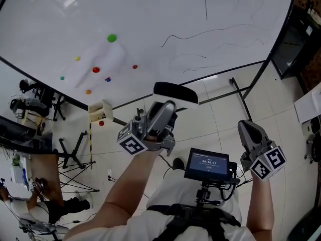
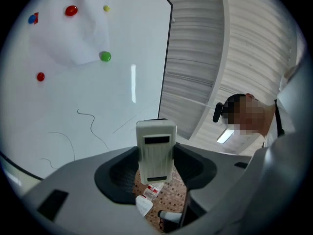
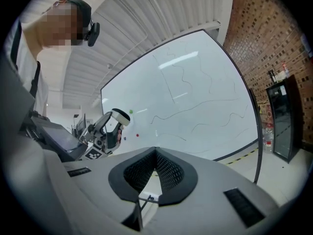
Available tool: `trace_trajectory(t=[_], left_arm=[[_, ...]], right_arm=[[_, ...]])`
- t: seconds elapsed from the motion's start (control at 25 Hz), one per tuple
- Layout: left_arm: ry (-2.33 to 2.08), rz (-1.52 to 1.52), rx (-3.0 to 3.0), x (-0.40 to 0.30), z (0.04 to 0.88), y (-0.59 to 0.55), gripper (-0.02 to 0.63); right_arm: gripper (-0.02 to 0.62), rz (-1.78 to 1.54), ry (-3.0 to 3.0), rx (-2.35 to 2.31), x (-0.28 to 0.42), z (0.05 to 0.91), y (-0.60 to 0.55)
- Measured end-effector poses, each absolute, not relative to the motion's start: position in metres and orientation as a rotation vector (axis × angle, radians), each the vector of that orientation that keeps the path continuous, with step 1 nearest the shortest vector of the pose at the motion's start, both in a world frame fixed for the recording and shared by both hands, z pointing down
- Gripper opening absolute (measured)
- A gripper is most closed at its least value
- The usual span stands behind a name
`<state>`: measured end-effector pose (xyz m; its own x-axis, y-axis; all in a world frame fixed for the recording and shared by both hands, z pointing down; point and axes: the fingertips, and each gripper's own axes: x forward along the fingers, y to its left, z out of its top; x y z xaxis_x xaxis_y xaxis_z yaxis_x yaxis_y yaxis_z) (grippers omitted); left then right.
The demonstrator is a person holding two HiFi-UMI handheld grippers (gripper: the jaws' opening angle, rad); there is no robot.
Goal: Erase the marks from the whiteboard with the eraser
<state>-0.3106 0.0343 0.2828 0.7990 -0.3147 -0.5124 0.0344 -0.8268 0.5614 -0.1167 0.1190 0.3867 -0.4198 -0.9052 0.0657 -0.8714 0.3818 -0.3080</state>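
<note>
My left gripper (image 1: 161, 113) clamps its dark, textured pads (image 2: 117, 176) on the eraser (image 2: 155, 151), a pale, ridged plastic block, near the glossy whiteboard (image 1: 150, 19) with its thin, wavy black lines (image 1: 210, 32). My right gripper (image 1: 249, 128) has its jaws pressed together, empty.

Whiteboard (image 1: 150, 14): black wavy marks (image 1: 210, 31) on my right half; round coloured magnets (image 1: 112, 37) around a pale sheet (image 1: 103, 59) on my left | tiled floor (image 1: 215, 112) below me: the board's black stand leg (image 1: 242, 97); black tripods (image 1: 75, 157) at my left.
</note>
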Motion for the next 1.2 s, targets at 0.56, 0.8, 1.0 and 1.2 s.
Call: trace_trajectory(t=[0.56,0.8,1.0,1.2], left_arm=[[-0.64,-0.542,2.344,-0.194,0.379,0.047,0.255],[-0.808,-0.374,2.386,-0.18,0.404,0.061,0.255],[-0.849,-0.243,2.472,-0.165,0.418,0.064,0.253],[-0.981,-0.063,2.495,-0.165,0.45,0.049,0.253]], right_arm=[[0.009,-0.521,2.478,-1.526,0.018,0.39,0.152],[0.009,-0.534,2.484,-1.518,0.053,0.394,0.165],[0.009,-0.524,2.485,-1.511,0.065,0.403,0.156],[0.009,-0.555,2.484,-1.514,0.072,0.417,0.148]])
